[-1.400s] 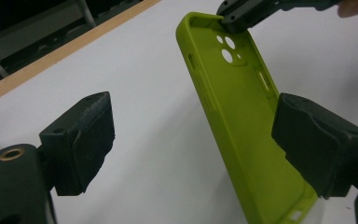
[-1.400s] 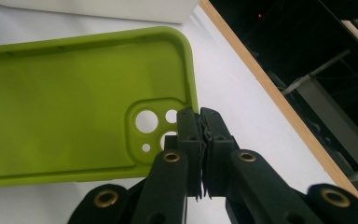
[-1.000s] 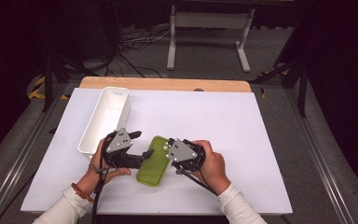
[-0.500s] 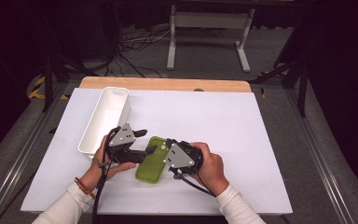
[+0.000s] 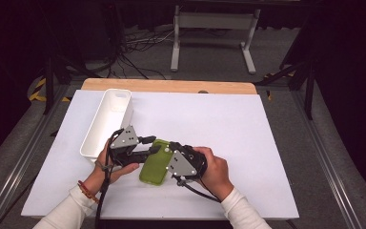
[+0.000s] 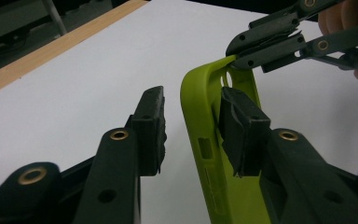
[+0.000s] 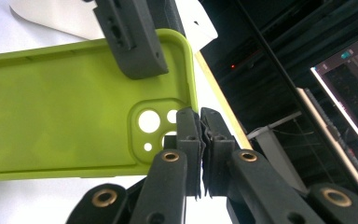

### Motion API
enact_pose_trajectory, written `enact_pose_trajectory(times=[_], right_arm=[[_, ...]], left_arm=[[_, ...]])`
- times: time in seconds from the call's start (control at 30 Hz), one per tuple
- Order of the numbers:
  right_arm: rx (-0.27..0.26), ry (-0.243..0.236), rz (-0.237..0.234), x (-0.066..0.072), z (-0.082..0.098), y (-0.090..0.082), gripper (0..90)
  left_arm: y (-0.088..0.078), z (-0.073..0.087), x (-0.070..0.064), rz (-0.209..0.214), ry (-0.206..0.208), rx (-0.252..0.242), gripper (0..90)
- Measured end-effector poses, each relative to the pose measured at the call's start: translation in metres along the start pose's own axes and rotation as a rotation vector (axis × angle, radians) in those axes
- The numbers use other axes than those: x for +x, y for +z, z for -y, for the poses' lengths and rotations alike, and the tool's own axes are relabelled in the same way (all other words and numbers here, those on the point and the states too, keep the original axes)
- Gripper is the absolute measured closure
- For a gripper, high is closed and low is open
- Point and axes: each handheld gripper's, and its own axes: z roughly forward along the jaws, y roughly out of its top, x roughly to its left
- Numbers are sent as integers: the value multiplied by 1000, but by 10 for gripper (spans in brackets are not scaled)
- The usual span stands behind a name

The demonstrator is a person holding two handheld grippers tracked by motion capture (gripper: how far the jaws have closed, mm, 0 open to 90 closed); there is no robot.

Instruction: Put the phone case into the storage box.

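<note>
The green phone case (image 5: 155, 162) lies low and centre in the high view, its long axis running from lower left to upper right, between the two hands. The right hand-held gripper (image 7: 200, 122) is pinched tight on the rim at the camera-cutout end. The left hand-held gripper (image 6: 191, 126) straddles the side wall, its jaws having just been closing: one pad touches inside, the other stands just off the outside. The left one sits nearer the white tray (image 5: 106, 125) on the worktop (image 5: 248, 124).

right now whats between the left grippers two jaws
The side wall of the green phone case, seen in the left gripper view: one pad inside the case, the other pad outside, not touching yet.
</note>
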Motion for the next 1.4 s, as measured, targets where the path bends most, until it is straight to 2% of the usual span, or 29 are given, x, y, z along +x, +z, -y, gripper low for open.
enact_pose_trajectory(times=[0.13, 0.33, 0.5, 0.87, 1.07, 1.3, 1.4], right_arm=[[1, -12, 12, 1, -1, -1, 876], [-5, -49, 37, 1, -2, -3, 876], [-11, -65, 49, 1, -3, -5, 874], [-28, -72, 54, 1, -5, -9, 866], [-43, -36, 42, 0, -4, -10, 845], [-72, 54, 4, -4, -2, -11, 815], [-82, 95, -13, -7, 0, -11, 799]], left_arm=[[0, -1, 1, 18, -6, -4, 687], [-1, -5, 1, 29, 1, 1, 714], [-2, -6, 0, 34, -16, -3, 742], [-8, -8, -3, 21, 17, -14, 775], [-10, -8, -5, 0, 35, -29, 785], [-13, -8, -5, -9, 49, -46, 787], [-16, -7, -6, -27, 50, -55, 787]])
